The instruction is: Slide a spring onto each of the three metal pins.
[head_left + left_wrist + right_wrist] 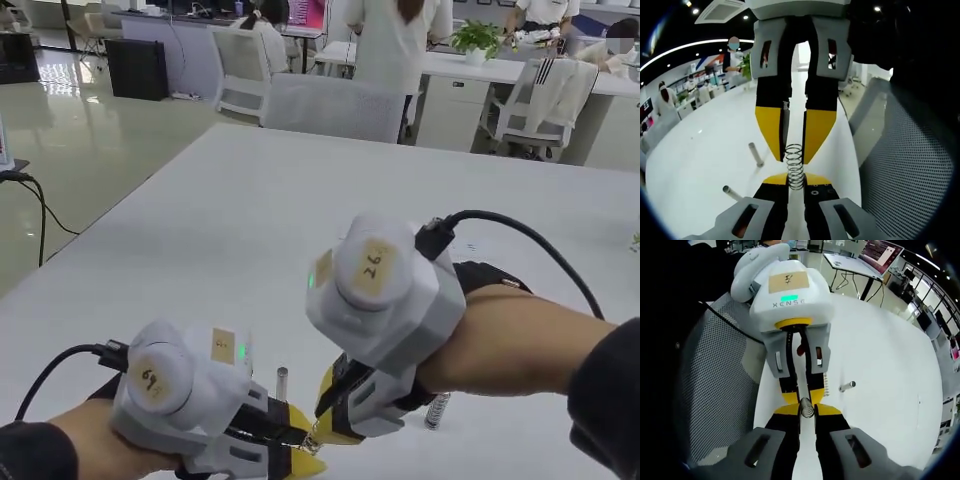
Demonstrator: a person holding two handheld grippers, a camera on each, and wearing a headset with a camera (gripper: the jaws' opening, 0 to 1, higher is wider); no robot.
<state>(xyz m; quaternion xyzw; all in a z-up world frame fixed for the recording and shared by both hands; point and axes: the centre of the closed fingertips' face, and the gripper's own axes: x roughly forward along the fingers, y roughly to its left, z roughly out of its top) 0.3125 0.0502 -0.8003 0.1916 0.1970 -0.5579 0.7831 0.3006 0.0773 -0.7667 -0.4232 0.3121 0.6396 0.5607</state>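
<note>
Reading the round caps in the head view, the left tongs [298,447] carry a handwritten sticker [151,381] marked "69", and the right tongs [330,418] carry a second sticker [373,266] marked "26". In the right gripper view the white body of the left tongs bears grey lettering [786,304] that starts "XENS", with the last letter unclear. It sits under a lit green light [789,298]. The paper label [788,279] higher up has handwriting I cannot read.

Both tongs meet tip to tip low over the white table [300,200], near its edge. A spring [795,165] runs between them. In the left gripper view its near end is clamped between the left tongs' yellow tips, the jaws almost together. Its far end sits between the yellow tips of the right tongs, which reach in from the top. In the right gripper view the coil shows end-on, pinched between the right tongs' own tips, the gap no wider than the coil. Each pair thus grips one end of the same spring.

A metal pin [282,382] stands upright on the table just behind the tips. In the left gripper view two pins [756,154] [732,192] show on the table to the left of the spring, apart from it. A second spring [437,410] stands by the right wrist; I cannot tell whether a pin is inside it.
</note>
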